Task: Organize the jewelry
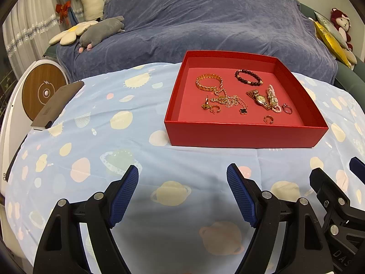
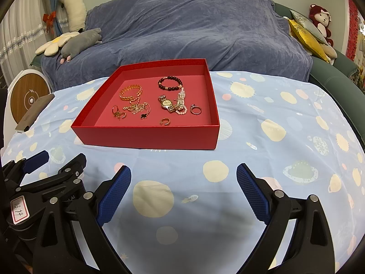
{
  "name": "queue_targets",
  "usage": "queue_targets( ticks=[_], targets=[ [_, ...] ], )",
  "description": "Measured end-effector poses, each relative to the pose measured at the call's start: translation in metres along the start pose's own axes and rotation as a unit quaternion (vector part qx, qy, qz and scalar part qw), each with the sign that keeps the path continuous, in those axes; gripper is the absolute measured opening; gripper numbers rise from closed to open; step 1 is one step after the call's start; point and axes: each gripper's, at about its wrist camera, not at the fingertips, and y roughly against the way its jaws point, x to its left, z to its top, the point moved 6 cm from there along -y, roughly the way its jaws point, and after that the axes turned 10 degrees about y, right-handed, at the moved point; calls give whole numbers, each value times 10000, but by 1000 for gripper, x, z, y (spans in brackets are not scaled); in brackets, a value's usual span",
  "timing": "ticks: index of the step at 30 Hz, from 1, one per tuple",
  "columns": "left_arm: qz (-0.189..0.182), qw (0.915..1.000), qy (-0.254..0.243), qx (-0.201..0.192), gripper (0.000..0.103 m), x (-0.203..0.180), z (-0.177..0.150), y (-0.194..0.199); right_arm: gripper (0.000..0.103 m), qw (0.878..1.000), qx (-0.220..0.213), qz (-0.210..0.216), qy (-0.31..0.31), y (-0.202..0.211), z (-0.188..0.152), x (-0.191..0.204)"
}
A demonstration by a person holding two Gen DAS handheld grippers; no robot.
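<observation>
Jewelry lies loose in the red box (image 1: 246, 134), which sits on the planet-print cloth (image 1: 114, 150) ahead of both grippers, beyond their fingertips and well apart from them. From the left gripper (image 1: 182, 171) the box is ahead and to the right; from the right gripper (image 2: 183, 171) it is ahead and to the left, so it sits between the two lines of reach and neither hand is clearly nearer. Both grippers stand wide open and hold nothing; they hover side by side above bare cloth.

Inside, the gold bracelet (image 1: 208, 82) and chain (image 1: 224, 99) lie to the left, the dark bead bracelet (image 1: 248, 77) at the back, the watch (image 1: 260, 99) and pearl strand (image 1: 273, 99) touching at the right, small rings (image 1: 268, 119) toward the front. The near wall of the box stands in the way of any level approach, so a reach likely has to go over it and down. Chain and bracelet look tangled. A dark phone-like slab (image 1: 57, 105) lies far left, clear of the path.
</observation>
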Motion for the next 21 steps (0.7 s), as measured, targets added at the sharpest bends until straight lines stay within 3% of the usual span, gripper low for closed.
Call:
queue_targets(
  ticks=[21],
  targets=[
    [17,9999,20,-112,79,2,2,2,93,10000,-25,-7,-47,1,2,0]
  ],
)
